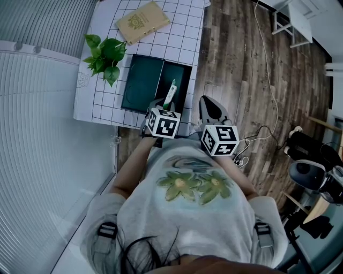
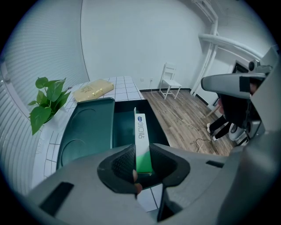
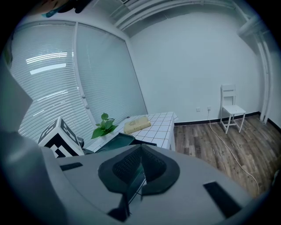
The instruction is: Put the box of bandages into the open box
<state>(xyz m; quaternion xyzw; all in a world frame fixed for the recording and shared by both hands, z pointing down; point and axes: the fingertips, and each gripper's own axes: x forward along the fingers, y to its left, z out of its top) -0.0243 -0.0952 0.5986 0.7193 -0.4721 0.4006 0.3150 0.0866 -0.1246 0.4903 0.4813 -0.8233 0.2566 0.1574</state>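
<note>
Plain white walls (image 3: pixel 189 61) closed the room. On the left, pale slatted blinds (image 3: pixel 52 74) covered tall windows and let in soft, even daylight. The floor (image 1: pixel 241 64) was dark wood plank. A white chair (image 3: pixel 231 107) stood against the far wall, well apart from the bench (image 1: pixel 102 101) with its white, grid-lined top. Pipes (image 3: pixel 145 13) ran along the ceiling.

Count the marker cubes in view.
2. One cube sits on the left gripper holding the bandage box; the other sits on the right gripper beside it. None seems hidden.
</note>
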